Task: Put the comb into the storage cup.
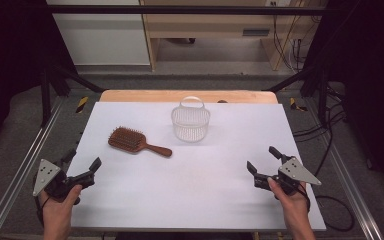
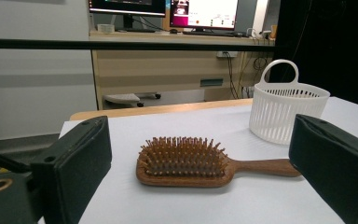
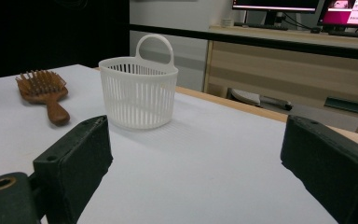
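While both your left gripper [image 1: 84, 164] and right gripper [image 1: 263, 159] gape empty, the wooden hairbrush [image 2: 186, 162] lies ahead of the left. It looks rigid and light; pinch its smooth handle [image 2: 263, 167].

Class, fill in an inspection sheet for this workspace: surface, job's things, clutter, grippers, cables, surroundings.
Surface: white table, wooden strip along the far edge.
Job's things: wooden hairbrush lying bristles up, handle toward the right; white basket upright, apart from it.
Clutter: nothing seen.
Grippers: left gripper and right gripper open, holding nothing, at the near corners.
Cables: black cable beside the table's right edge.
Surroundings: desk with monitors behind; black frame bars.
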`<state>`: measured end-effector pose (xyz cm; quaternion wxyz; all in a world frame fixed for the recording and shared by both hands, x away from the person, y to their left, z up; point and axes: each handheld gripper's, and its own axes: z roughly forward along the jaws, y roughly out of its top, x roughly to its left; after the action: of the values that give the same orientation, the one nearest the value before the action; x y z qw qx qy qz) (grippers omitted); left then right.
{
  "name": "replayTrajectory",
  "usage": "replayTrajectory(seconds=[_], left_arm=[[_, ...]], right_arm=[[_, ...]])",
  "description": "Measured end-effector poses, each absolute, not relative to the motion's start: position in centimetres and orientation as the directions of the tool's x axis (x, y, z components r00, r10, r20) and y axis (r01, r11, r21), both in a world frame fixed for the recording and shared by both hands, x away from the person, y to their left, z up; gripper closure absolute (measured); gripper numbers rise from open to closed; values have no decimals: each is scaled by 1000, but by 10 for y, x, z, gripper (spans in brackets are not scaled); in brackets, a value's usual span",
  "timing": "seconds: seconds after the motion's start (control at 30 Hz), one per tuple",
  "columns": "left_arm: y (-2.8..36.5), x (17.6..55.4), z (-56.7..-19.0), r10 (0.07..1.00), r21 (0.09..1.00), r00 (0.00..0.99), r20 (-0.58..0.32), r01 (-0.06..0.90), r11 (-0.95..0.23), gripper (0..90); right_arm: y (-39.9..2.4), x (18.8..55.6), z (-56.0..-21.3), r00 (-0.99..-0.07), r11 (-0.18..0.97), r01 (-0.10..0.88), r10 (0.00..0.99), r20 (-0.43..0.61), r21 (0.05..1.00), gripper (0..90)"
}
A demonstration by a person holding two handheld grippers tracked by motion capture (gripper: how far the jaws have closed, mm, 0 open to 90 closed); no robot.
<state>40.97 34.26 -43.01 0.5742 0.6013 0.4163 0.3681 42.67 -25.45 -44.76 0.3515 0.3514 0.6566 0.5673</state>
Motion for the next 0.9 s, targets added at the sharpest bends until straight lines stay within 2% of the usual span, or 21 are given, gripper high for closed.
replayTrajectory(seconds=[0.17,0.27,0.33,0.57,0.63,0.8,0.9], left_arm=[[340,409,-429,923,996,383,-28,89,-6,77],[338,409,-428,922,994,385,-47,111,4,144],[336,409,-429,924,991,380,-45,135,-7,248],[326,427,-428,920,968,391,-37,242,-64,701],[323,435,-428,916,957,401,-23,275,-96,772],[320,457,-430,906,944,422,-31,309,-111,883],[319,469,-433,904,940,425,-40,323,-110,899]], right_arm=[[-254,427,-448,-504,108,66,862,-60,992,86],[-255,427,-448,-501,106,69,863,-57,992,87],[-255,427,-448,-499,102,74,865,-52,992,88],[-255,427,-449,-495,104,77,867,-52,992,93],[-255,428,-449,-495,103,77,867,-52,992,94],[-255,428,-450,-493,105,82,868,-51,991,95],[-255,428,-450,-492,108,83,869,-53,991,95]])
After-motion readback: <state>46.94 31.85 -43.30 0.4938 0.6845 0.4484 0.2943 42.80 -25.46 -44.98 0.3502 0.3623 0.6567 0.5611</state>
